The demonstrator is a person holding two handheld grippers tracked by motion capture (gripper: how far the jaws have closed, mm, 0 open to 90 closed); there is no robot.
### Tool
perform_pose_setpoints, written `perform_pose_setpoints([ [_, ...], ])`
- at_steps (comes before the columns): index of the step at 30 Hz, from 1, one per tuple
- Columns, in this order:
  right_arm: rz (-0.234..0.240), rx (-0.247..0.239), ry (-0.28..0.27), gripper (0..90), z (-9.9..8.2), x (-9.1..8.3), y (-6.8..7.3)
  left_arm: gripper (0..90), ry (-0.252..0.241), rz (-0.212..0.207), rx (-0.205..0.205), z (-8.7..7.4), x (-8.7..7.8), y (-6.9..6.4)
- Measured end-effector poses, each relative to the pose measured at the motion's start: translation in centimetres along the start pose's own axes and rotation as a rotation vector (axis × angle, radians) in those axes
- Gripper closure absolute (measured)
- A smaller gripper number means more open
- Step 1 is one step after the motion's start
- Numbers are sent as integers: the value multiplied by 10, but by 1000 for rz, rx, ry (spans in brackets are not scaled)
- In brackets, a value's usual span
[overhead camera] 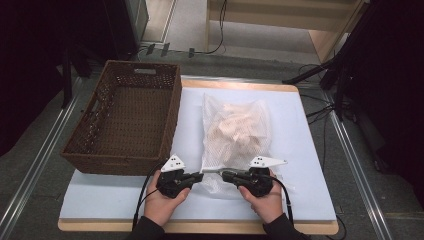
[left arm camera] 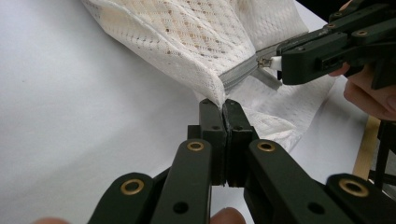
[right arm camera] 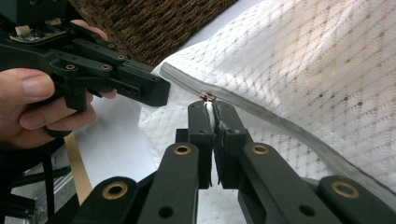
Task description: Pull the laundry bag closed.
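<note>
While the left gripper [left arm camera: 219,105] clamps the mesh bag's [overhead camera: 235,130] corner, the right gripper [right arm camera: 211,108] pinches the zipper pull [right arm camera: 208,97]; the zipper [right arm camera: 280,122] runs away rightward.

The table [overhead camera: 125,200] is covered by a white sheet [overhead camera: 300,150]. A brown basket [overhead camera: 125,155] and a white net bag [overhead camera: 235,130] are laid side by side on it.
</note>
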State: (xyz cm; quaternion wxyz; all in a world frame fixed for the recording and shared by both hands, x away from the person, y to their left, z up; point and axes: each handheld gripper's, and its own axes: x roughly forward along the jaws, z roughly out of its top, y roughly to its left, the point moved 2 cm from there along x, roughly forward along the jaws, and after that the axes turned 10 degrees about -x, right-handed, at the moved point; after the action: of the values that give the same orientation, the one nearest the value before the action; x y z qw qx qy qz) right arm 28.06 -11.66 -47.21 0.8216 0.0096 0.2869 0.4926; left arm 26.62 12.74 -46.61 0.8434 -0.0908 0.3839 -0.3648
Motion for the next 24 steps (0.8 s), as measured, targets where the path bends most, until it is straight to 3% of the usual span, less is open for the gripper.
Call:
perform_pose_setpoints([
  [24,-70,26,-27,874,-11,-34,-17,889,-4,2,-1,-1,-2,1],
])
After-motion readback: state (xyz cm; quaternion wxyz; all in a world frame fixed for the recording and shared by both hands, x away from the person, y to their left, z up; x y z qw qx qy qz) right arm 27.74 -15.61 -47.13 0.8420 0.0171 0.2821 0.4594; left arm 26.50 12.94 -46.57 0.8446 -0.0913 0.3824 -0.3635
